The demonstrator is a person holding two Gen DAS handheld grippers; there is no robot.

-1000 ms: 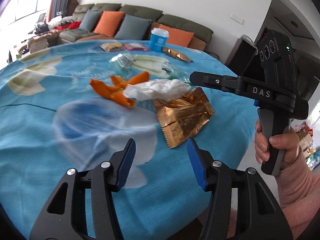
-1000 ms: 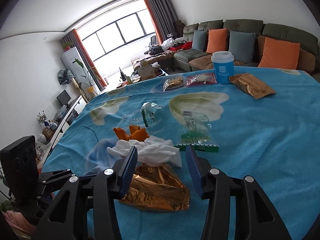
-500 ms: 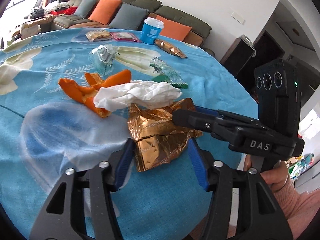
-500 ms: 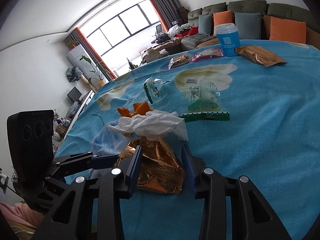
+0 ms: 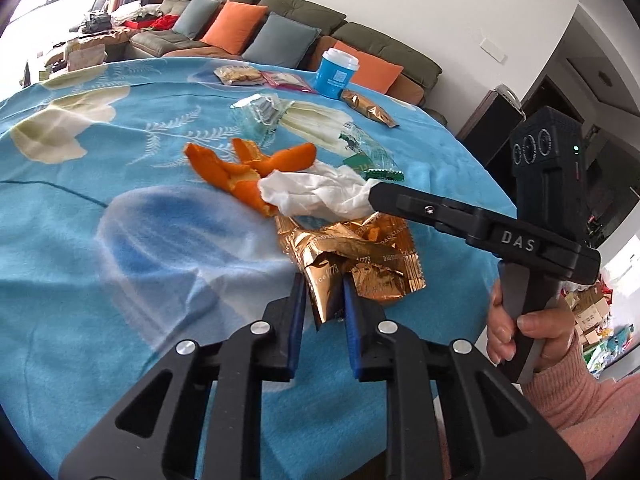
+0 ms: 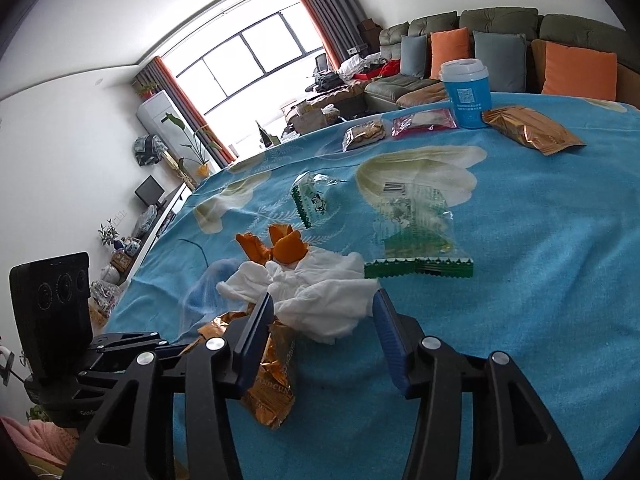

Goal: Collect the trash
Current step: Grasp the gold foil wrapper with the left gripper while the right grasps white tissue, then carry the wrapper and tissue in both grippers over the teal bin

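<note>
Blue floral tablecloth [image 5: 80, 264] carries the trash. Your left gripper [image 5: 323, 294] is pinched on the gold wrapper [image 5: 360, 256] at 6 o'clock of the white tissue [image 6: 320, 300]; your right gripper [image 6: 322, 320] is spread, straddling that tissue beside the orange peel [image 5: 248, 168].

Premises are presenting as a home living room: olive-green fabric sofa [image 6: 496, 24] bearing orange cushions, large curtained window [image 6: 244, 60], blue floral-clothed round table [image 5: 100, 240].
</note>
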